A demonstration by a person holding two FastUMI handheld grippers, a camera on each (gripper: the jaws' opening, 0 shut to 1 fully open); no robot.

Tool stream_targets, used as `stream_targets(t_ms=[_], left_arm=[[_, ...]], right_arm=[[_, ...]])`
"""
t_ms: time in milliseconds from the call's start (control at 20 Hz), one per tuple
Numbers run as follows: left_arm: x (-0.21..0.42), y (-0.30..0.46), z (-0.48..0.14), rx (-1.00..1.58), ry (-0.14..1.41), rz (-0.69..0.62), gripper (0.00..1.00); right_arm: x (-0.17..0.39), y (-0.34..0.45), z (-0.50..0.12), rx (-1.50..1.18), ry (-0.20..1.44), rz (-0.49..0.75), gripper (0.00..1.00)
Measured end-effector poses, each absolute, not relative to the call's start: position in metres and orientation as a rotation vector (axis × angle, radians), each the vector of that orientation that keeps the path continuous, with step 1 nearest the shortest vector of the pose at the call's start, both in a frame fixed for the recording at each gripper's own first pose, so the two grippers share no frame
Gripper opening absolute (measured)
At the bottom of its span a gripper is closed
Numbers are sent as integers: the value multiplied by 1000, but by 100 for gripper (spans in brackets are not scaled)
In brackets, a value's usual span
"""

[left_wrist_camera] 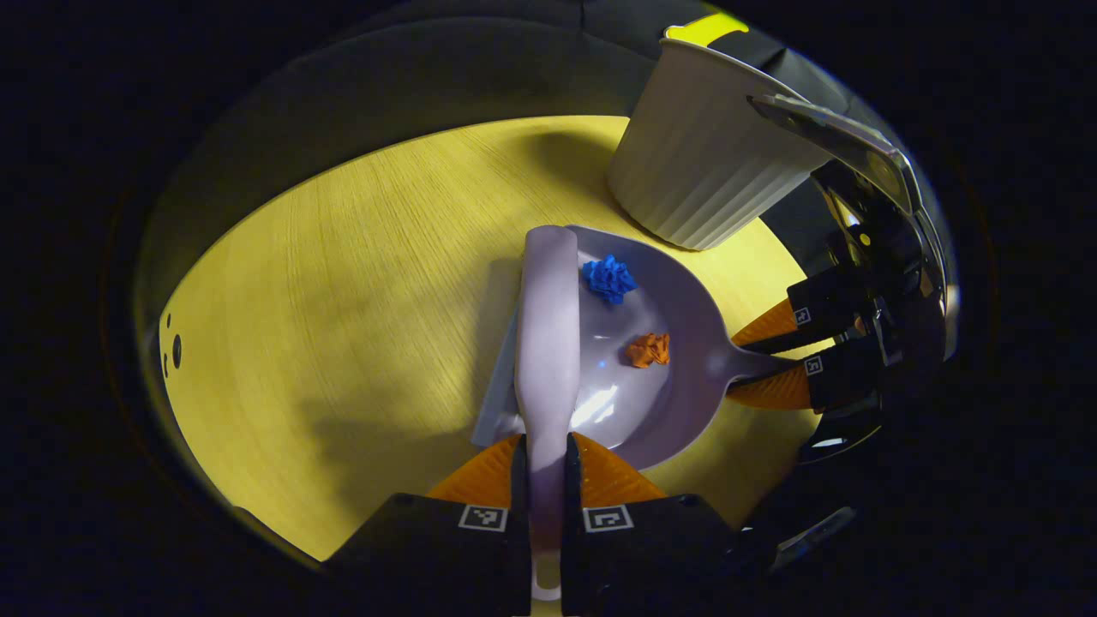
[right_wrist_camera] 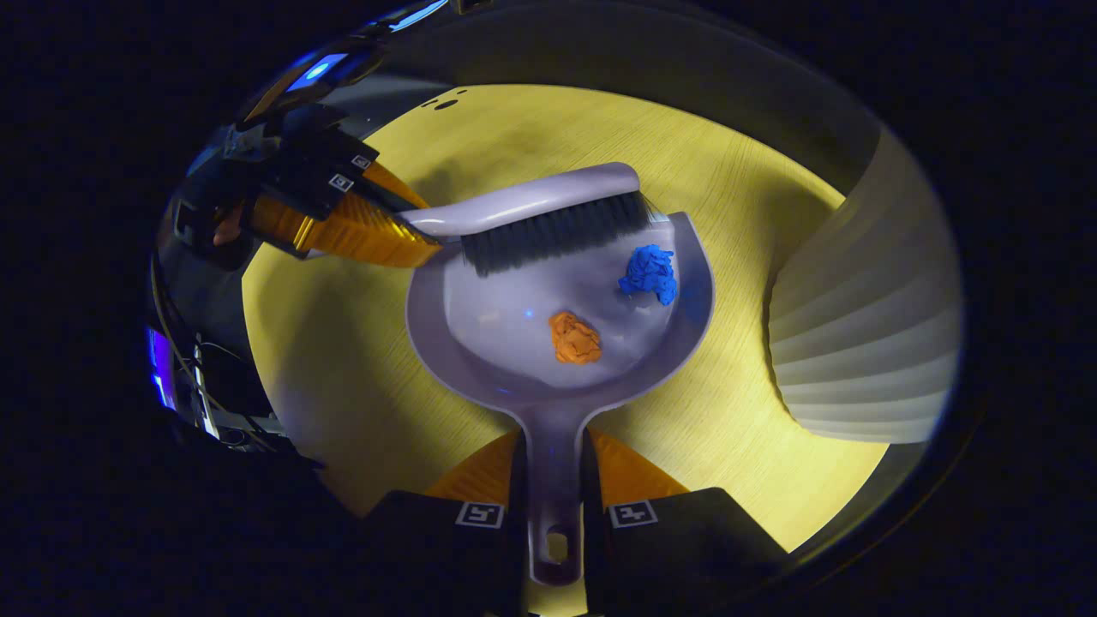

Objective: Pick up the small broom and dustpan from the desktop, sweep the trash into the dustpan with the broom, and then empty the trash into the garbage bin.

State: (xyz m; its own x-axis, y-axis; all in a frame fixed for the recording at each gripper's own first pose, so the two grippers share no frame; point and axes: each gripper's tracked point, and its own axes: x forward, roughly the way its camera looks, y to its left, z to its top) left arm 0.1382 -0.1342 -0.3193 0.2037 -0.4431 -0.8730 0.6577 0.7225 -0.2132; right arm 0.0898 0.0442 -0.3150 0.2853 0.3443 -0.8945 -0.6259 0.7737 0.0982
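The 2 crumpled paper scraps, 1 blue (right_wrist_camera: 650, 272) and 1 orange (right_wrist_camera: 575, 337), both lie inside the pale lilac plastic dustpan (right_wrist_camera: 480, 343), straight ahead of my right gripper (right_wrist_camera: 555, 501). Its jaws are clamped on the dustpan's handle, 1 finger each side. The blue scrap sits close to the pan's open lip; I judge it the likelier to roll out.

The pale lilac plastic broom with dark bristles (right_wrist_camera: 548, 224) lies across that lip, bristles down, forward of the right jaws. My left gripper (left_wrist_camera: 547, 497) has its jaws closed on the broom handle, which runs out between them.

I judge sweeping complete; the step in hand is emptying. The cream ribbed plastic garbage bin (left_wrist_camera: 698, 163) stands just beyond the dustpan, ahead and right of the left jaws.

To do it well I would tip the pan back first, hold the broom against the lip as a gate, carry over the rim, then pour.

The yellow wood-grain desktop (left_wrist_camera: 343, 283) lies under everything.
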Motion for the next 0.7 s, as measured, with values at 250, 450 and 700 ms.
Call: stream_targets(t_ms=[250, 450, 700], left_arm=[[143, -127, -314, 127, 1098, -673, 18], [149, -112, -314, 46, 1075, -538, 18], [147, -81, -317, -26, 1062, -359, 18]], right_arm=[[90, 49, -320, -254, 1081, 641, 30], [90, 51, -326, -226, 1061, 625, 29], [87, 54, -322, -184, 1040, 584, 23]])
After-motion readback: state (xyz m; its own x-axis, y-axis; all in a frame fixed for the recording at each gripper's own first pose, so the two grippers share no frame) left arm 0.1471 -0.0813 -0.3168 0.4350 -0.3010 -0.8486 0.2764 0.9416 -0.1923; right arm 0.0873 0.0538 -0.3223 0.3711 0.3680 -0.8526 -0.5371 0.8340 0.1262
